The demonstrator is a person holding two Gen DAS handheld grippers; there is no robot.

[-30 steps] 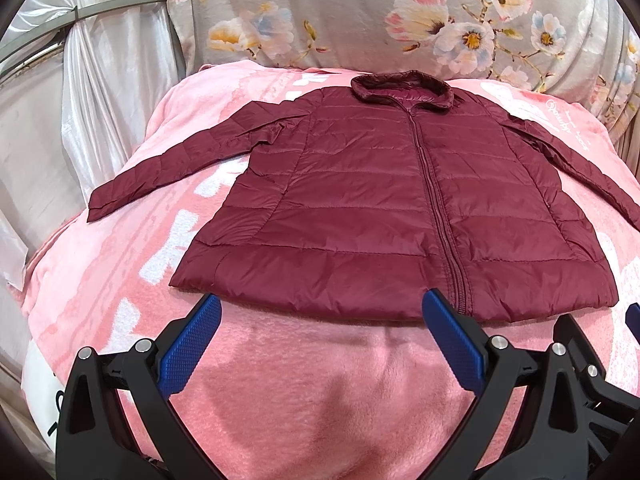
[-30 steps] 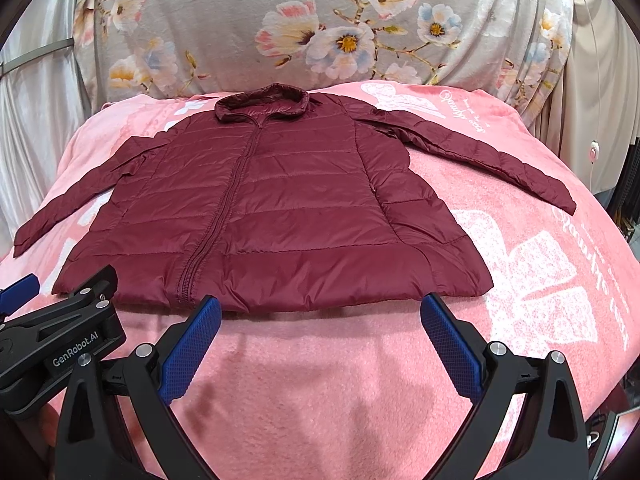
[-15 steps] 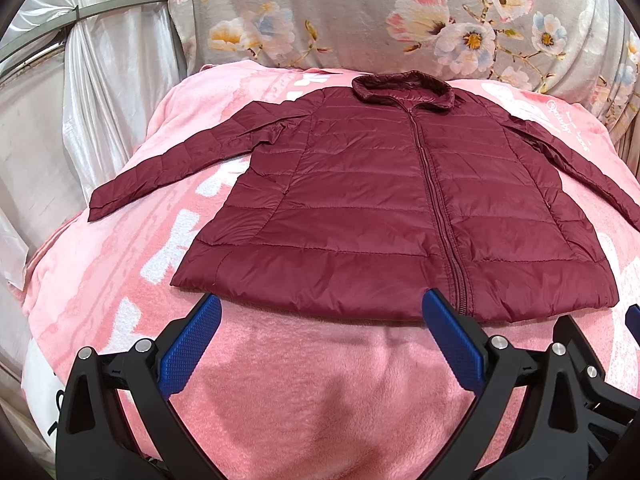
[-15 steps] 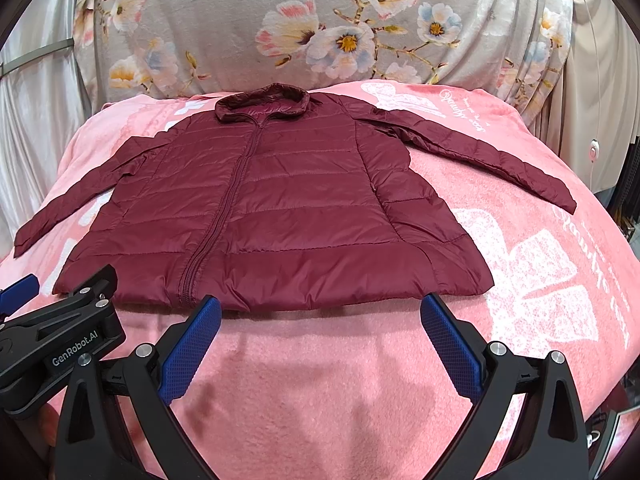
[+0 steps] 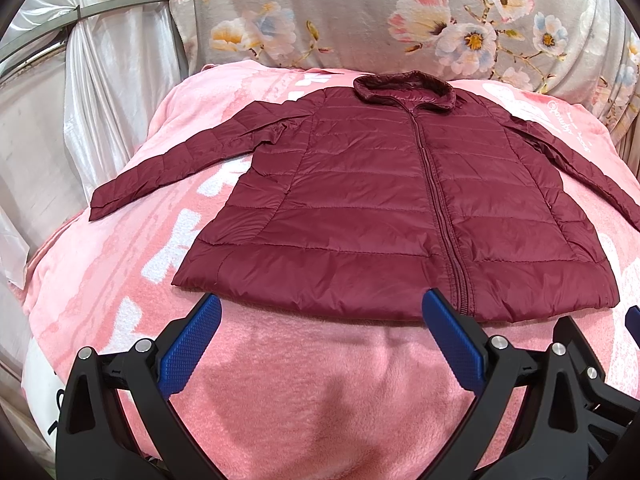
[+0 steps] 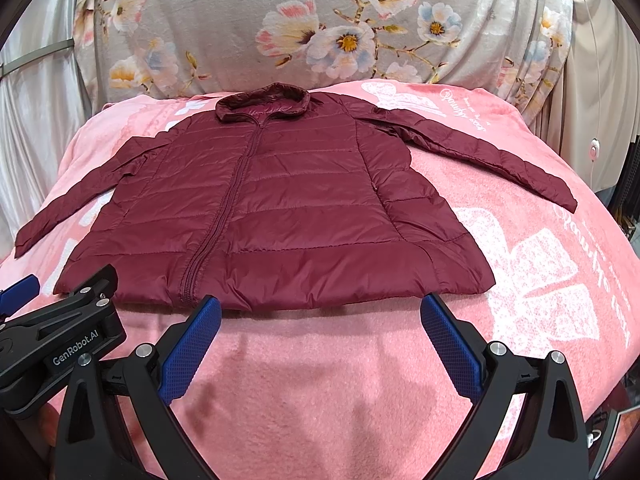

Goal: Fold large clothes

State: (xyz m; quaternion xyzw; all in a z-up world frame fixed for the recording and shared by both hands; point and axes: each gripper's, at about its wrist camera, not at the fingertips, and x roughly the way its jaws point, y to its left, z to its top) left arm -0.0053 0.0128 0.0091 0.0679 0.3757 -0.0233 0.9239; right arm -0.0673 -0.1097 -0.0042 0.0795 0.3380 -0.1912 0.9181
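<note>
Pink blanket (image 5: 304,380) carries maroon jacket (image 5: 400,208), flat; right view alone shows far-right cuff. Left gripper (image 5: 320,336), right gripper (image 6: 320,334) — both wide open, empty — hover near hem.

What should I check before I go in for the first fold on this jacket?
1. Jacket flat, front up, zipped: ok.
2. Both sleeves spread out to the sides, left sleeve, right sleeve: ok.
3. Left gripper open, empty: ok.
4. Right gripper open, empty: ok.
5. Both grippers short of the hem, not touching it: ok.
6. Anything under the jacket on the pink blanket: cannot tell.
</note>
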